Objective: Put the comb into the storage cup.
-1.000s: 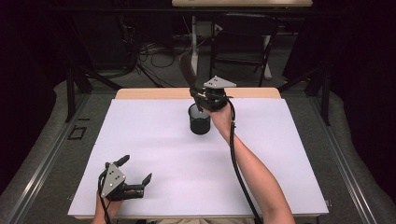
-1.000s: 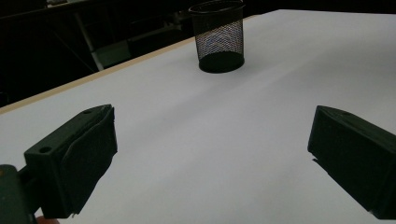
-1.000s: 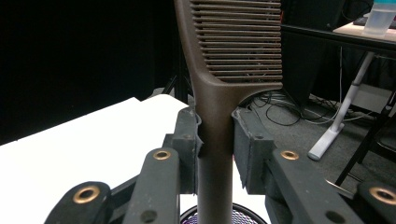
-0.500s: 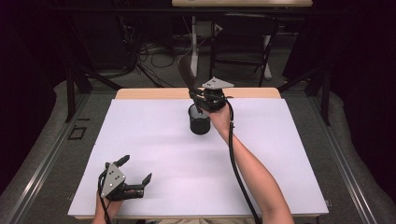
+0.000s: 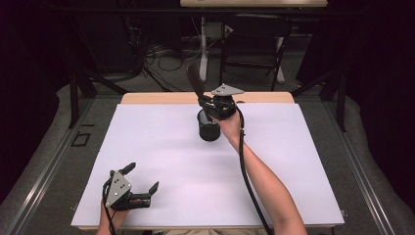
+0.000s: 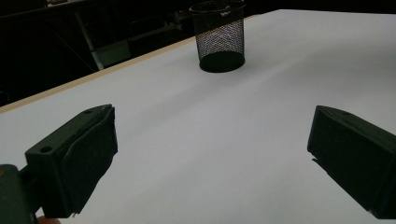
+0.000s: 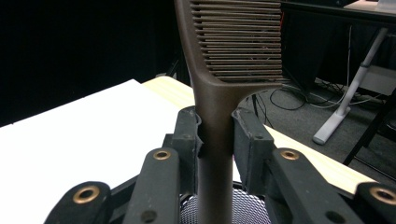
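Since 1 second ago my right gripper [image 5: 209, 108] has lifted the comb [image 5: 195, 82] higher above the mesh cup [image 5: 209, 128], and my left gripper [image 5: 141, 185] has stayed at the near left of the white table [image 5: 161, 156].
Right jaws are clamped on the comb handle [image 7: 214, 140], teeth end up and tilted; if this narrow hold slips or I swing it, the handle can catch the cup rim [image 7: 247, 192] and tip the light cup. Left jaws stand wide apart, holding nothing. Through the mesh [image 6: 219, 39] I see nothing inside the cup; the handle's lower end is hidden from me.
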Available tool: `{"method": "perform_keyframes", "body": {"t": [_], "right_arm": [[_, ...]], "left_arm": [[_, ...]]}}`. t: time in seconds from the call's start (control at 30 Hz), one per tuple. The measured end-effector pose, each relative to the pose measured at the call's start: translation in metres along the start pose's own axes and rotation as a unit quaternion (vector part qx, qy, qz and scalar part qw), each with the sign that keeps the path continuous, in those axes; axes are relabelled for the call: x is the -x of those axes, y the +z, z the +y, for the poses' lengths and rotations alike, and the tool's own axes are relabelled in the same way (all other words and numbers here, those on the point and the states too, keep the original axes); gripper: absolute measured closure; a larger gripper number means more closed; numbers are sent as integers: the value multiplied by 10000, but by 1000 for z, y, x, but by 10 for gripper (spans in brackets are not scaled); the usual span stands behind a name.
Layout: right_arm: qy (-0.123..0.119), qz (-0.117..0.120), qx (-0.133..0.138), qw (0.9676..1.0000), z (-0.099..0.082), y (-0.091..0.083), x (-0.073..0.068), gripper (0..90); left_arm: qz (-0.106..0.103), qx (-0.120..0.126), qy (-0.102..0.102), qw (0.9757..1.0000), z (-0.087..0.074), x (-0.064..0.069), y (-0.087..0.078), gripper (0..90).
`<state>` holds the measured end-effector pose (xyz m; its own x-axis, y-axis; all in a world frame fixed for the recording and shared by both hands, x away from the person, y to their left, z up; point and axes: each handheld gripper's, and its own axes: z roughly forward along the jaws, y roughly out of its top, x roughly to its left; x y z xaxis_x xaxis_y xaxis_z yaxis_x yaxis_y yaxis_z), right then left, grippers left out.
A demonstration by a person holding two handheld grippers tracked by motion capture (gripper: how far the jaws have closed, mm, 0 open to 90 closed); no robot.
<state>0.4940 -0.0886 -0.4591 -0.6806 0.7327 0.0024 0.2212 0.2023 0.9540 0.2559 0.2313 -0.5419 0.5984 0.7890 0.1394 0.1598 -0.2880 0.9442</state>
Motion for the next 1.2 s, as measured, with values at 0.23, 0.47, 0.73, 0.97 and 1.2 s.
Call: {"method": "perform_keyframes", "body": {"t": [0.23,0.47,0.73,0.97,1.2], "right_arm": [[11,-28,-71,10000,-4,1,1,724],[0,-37,-167,9999,-7,2,4,724],[-21,-18,-224,9997,-11,3,3,724],[-2,-7,-280,9996,-14,3,4,724],[-19,13,-307,9995,-16,5,4,723]], "left_arm": [[-5,12,-4,10000,0,1,-1,16],[-2,15,2,10000,0,0,-1,16],[0,8,2,10000,0,0,0,16],[-8,18,5,10000,0,0,-1,16],[-5,15,-2,10000,0,0,0,17]]}}
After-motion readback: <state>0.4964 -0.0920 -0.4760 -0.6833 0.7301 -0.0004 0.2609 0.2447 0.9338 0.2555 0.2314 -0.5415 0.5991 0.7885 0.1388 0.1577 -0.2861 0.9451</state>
